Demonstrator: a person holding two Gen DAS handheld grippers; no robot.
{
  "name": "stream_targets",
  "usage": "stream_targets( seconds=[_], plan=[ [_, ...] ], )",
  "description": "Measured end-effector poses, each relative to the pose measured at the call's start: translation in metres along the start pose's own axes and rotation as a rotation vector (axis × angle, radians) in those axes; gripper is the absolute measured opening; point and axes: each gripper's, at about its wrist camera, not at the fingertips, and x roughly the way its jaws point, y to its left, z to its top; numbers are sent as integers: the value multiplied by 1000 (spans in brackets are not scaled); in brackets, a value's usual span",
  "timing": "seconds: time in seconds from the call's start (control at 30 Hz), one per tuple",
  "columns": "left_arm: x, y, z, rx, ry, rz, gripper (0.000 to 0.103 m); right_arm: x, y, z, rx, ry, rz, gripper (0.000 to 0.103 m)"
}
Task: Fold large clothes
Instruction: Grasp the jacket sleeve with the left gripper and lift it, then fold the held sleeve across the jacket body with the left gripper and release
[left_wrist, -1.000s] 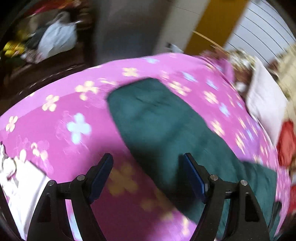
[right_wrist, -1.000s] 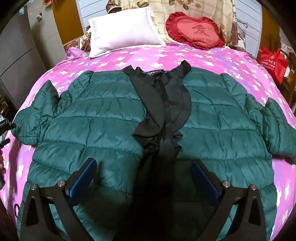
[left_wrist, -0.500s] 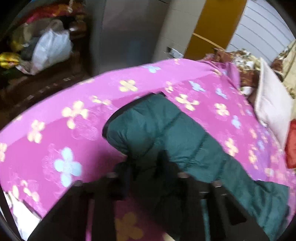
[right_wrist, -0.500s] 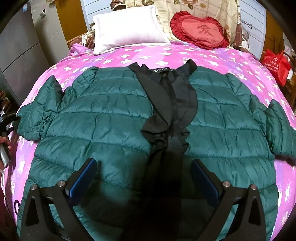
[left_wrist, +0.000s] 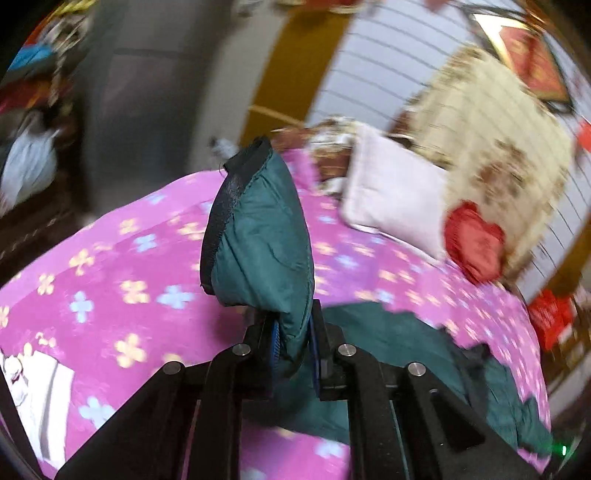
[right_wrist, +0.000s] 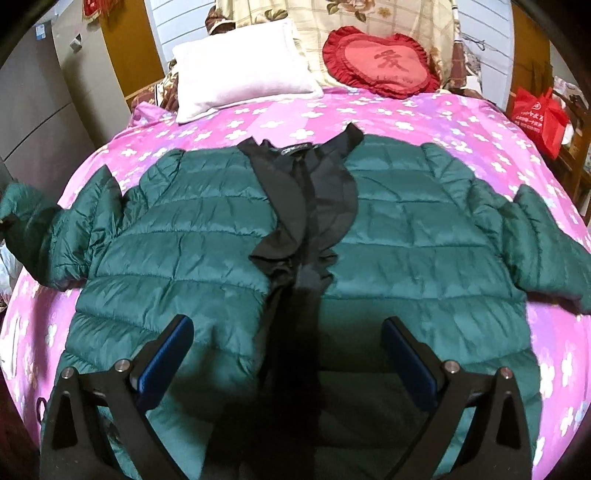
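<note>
Left tool clamped on the cuff of the sleeve, right tool wide open and empty over the jacket spread on the bed; slippery padding may slide free mid-fold.

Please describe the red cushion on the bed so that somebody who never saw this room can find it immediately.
Look at the head of the bed with the pink flowered cover. Two cushions lie there, apart: a plain white pillow and the red cushion. Only the red cushion is heart-shaped, with a ruffled edge and a dark character in its middle.
</note>
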Motion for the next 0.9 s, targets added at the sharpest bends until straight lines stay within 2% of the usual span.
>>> stream_targets(
  seconds=[0.07, 0.17, 0.43, 0.73, 0.9],
  plan=[
    [-7, -27, -10, 44, 1, -38, 0, -5, -6, -1, 1, -10, -7, 103],
    [-10, -65, -28, 96, 44, -87, 0, -17, -19, -3, 17, -23, -16, 103],
    [6, -144, -79, 179, 139, -153, 0, -37, -58, -10, 64, -45, -34, 103],
    [30, -209, -133, 257, 238, -185, 0, -42, -104, -20, 104, -33, -82, 103],
    [42, -226, -159, 278, 292, -202, 0, -37, -123, -27, 140, -13, -91, 103]
  ],
)
